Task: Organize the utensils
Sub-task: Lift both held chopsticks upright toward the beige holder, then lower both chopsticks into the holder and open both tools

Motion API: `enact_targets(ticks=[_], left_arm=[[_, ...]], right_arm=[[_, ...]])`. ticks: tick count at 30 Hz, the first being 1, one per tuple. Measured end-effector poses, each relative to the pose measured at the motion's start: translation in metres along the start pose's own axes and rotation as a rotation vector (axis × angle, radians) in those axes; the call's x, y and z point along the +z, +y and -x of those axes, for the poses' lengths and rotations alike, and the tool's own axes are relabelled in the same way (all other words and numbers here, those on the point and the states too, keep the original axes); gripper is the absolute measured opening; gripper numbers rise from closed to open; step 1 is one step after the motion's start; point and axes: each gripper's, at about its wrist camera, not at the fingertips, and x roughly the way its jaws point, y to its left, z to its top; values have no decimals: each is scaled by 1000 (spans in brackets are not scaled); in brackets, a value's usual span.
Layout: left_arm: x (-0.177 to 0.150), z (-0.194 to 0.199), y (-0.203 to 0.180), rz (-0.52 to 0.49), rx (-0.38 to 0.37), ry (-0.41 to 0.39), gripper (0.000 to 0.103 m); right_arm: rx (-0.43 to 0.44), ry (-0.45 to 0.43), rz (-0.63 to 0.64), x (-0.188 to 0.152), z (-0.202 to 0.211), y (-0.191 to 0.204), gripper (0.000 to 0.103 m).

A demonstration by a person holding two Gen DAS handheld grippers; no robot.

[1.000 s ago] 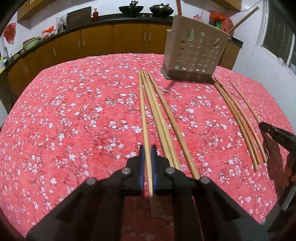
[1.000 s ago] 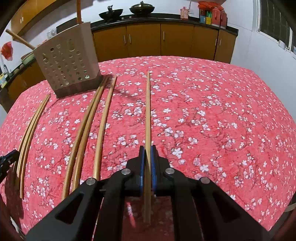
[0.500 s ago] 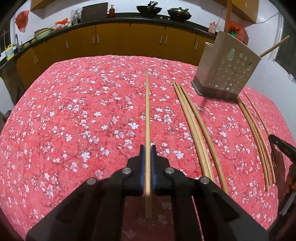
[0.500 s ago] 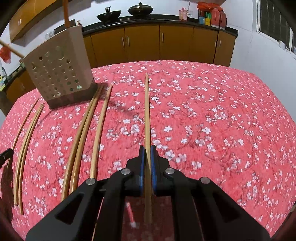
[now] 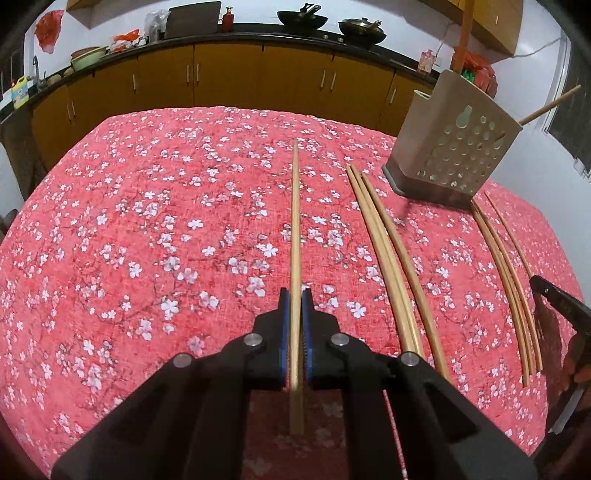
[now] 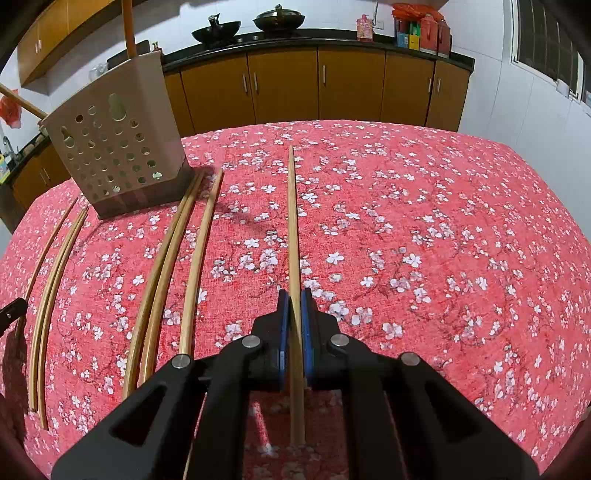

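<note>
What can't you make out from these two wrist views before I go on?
- Holder contents: both views, hidden by its perforated wall.
- Right gripper: left wrist view, cut off by the frame edge.
- Near ends of the loose chopsticks: right wrist view, behind the gripper body.

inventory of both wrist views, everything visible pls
held chopsticks: 2, pale wood, one clamped in each gripper
loose chopsticks: 6, pale wood, flat on the cloth in two groups of three
utensil holder: 1, beige, perforated, far end of table, sticks poking out
tablecloth: 1, red, white blossoms
cabinets: orange-brown, back wall
woks: 2, dark, on the counter
left gripper: black, blue pads, shut
right gripper: black, blue pads, shut
</note>
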Motion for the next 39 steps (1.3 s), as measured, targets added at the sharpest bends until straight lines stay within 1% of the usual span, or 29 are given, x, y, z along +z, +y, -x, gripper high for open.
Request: enact_targets(ticks=[7, 12, 15, 23, 26, 39], left_arm=[[1, 3, 3, 11, -8, -1, 9], [-3, 6, -8, -33, 33, 0, 10], [-6, 7, -9, -40, 38, 1, 10], [-5, 4, -17, -80, 74, 7, 8], [0, 6, -19, -73, 64, 12, 8], [35, 66, -19, -67, 37, -169, 8]], right_arm=[[-1, 0, 0, -1, 0, 1, 8], [-6, 0, 12, -4, 3, 4, 8], [7, 1, 3, -6, 4, 3, 8], [4, 0, 11, -9, 9, 2, 7], [12, -18, 4, -8, 17, 2, 7], [32, -220, -28, 21, 86, -11, 7]])
